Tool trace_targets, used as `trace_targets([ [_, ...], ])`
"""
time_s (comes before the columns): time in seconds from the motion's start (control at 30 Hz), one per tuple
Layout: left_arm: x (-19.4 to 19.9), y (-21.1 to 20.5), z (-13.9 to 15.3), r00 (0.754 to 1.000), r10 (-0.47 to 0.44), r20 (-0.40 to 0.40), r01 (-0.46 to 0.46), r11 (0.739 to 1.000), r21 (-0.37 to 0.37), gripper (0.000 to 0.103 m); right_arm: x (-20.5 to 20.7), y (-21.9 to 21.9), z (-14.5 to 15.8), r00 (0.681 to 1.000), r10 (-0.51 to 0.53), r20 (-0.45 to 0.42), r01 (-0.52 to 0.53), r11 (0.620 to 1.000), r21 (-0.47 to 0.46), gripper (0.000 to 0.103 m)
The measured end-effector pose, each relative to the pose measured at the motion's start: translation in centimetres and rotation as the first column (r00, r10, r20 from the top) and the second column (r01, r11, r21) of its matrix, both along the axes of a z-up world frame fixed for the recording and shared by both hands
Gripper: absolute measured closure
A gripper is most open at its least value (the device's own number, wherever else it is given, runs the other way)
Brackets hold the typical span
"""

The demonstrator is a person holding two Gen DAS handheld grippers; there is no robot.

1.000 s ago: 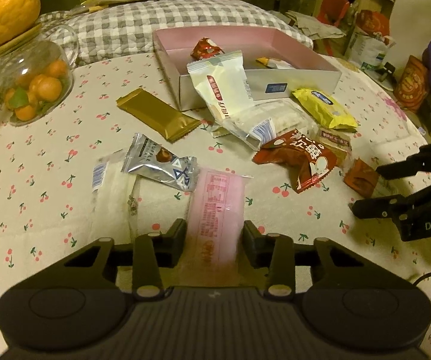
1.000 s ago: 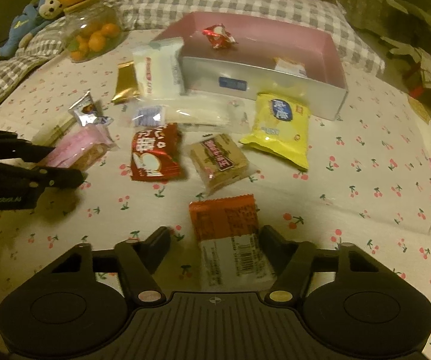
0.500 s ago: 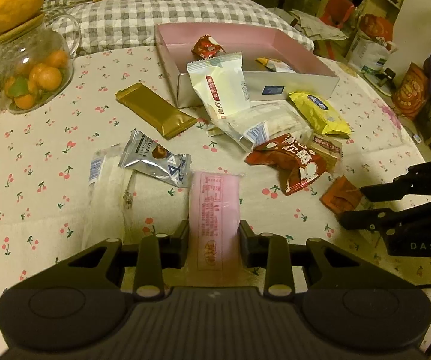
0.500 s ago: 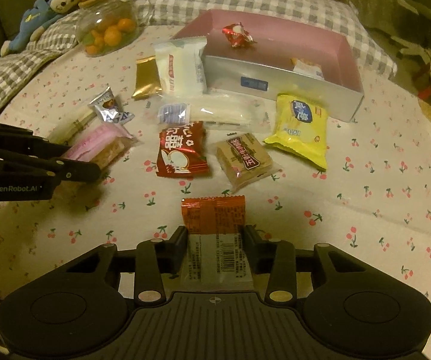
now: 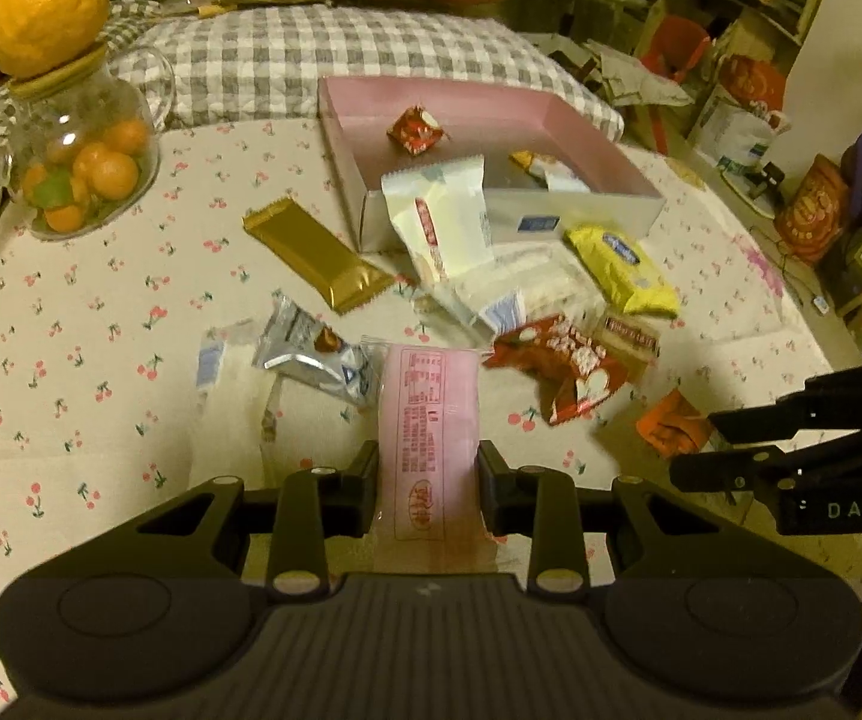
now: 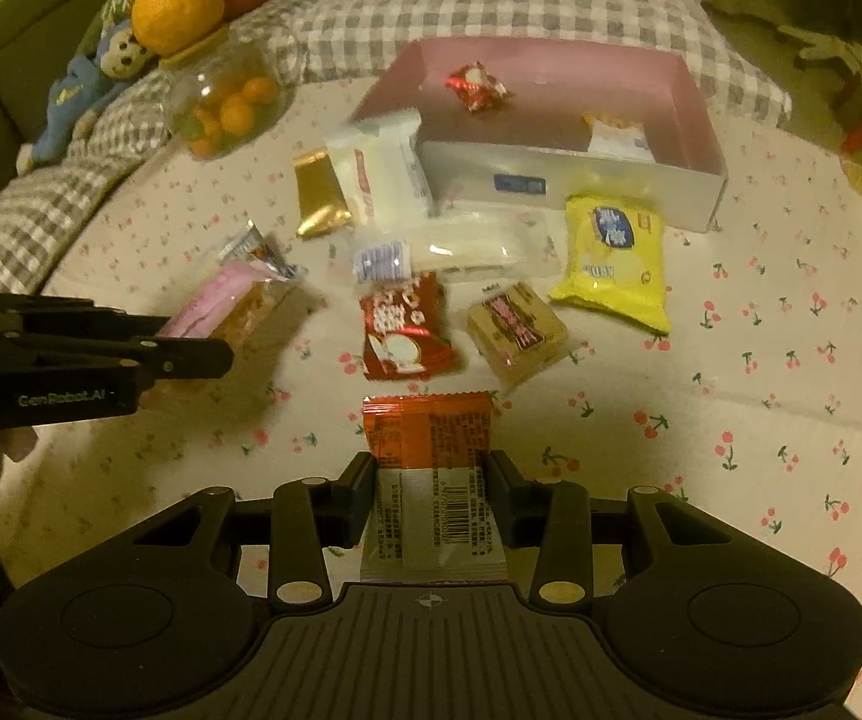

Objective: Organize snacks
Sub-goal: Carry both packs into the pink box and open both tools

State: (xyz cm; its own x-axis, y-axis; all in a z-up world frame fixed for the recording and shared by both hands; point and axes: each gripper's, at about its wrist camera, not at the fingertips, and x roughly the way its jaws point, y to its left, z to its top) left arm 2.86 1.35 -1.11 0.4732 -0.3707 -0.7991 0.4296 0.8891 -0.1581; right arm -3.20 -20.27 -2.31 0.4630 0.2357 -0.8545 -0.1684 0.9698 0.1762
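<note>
We see a table under a cherry-print cloth (image 5: 71,324), and at its far side stands a pink box (image 5: 586,204) that already has a few small snacks inside. Against the near wall of this box leans a white packet (image 5: 442,222), with a gold bar (image 5: 317,255) on the left of it and a yellow packet (image 5: 622,270) on the right. Far left there is a glass jar (image 5: 80,162) of small oranges. Nearer to us lie a red packet (image 6: 404,330), a tan biscuit pack (image 6: 517,324) beside it, and a silver wrapper (image 5: 311,354). The left gripper (image 5: 428,486) is clamped on a pink packet (image 5: 428,420); the packet sits between both fingers and sticks out forward from them, toward the box. The right gripper (image 6: 433,492) has just closed on an orange packet (image 6: 428,429), which is pinched at its pale barcode end, while the orange end points ahead to the red packet. Both held packets are at the near edge of the spread, well apart from the box.
</note>
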Motion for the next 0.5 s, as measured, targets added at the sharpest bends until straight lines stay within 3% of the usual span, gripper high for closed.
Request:
trace_targets([
  [0.5, 2.9, 0.4, 3.4, 0.994, 0.092, 0.050, -0.089, 0.994, -0.071, 0.073, 2.8, -1.4, 3.9, 0.997, -0.057, 0.061, 0.054, 0.997, 0.048, 0.064],
])
